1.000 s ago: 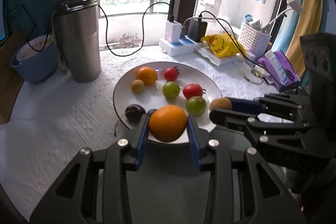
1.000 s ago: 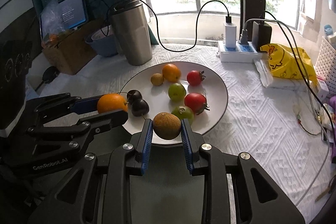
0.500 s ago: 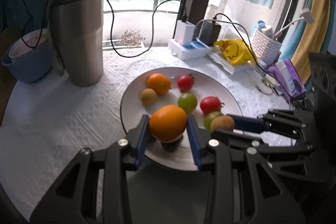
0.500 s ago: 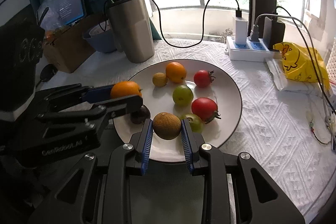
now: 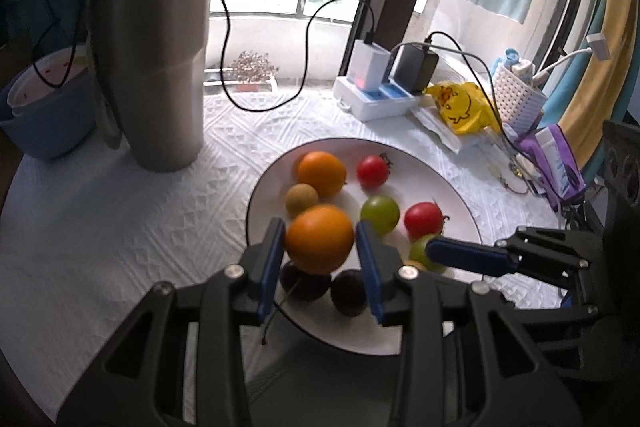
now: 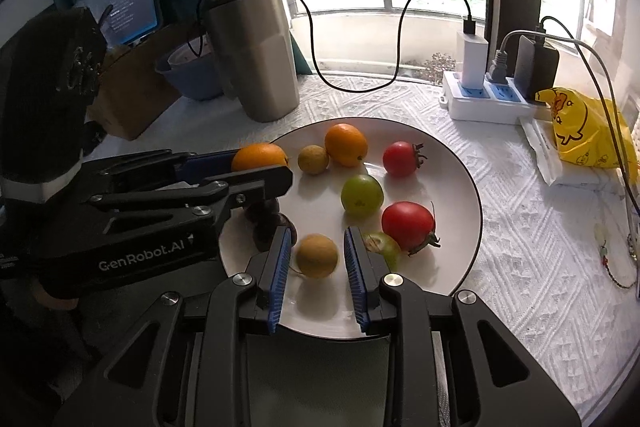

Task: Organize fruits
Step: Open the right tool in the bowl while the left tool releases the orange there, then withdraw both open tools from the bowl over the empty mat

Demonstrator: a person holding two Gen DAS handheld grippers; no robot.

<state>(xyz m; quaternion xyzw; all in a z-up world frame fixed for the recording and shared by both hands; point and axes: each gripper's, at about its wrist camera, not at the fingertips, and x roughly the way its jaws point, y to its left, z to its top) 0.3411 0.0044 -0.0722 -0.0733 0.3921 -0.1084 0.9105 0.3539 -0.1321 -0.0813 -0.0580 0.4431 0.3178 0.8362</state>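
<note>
left wrist view: my left gripper (image 5: 320, 247) is clamped on a large orange (image 5: 319, 239), both blue pads (image 5: 271, 259) pressed against its sides, held above the near-left part of the white plate (image 5: 460, 203). just under it, at the plate's 7 o'clock edge, sit two dark plums (image 5: 349, 291). on the plate beyond: a second orange (image 5: 321, 173) at 11 o'clock with a small tan fruit (image 5: 301, 199) touching it, a red tomato (image 5: 373, 171) at 12, a green tomato (image 5: 380, 214) near the centre, and another red tomato (image 5: 424, 220) toward 3.

right wrist view: my right gripper (image 6: 316, 263) stands with its jaws spread a little wider than the brown kiwi-like fruit (image 6: 317, 255) lying between them on the plate at 6 o'clock; there is a gap on each side, so i'm not gripping it. a second green tomato (image 6: 382, 247) sits just outside my right finger, touching the big red one. a steel tumbler (image 6: 254, 51) stands upright on the white tablecloth (image 6: 520, 227) at the plate's 10 o'clock, a power strip (image 6: 486, 101) at 2.
</note>
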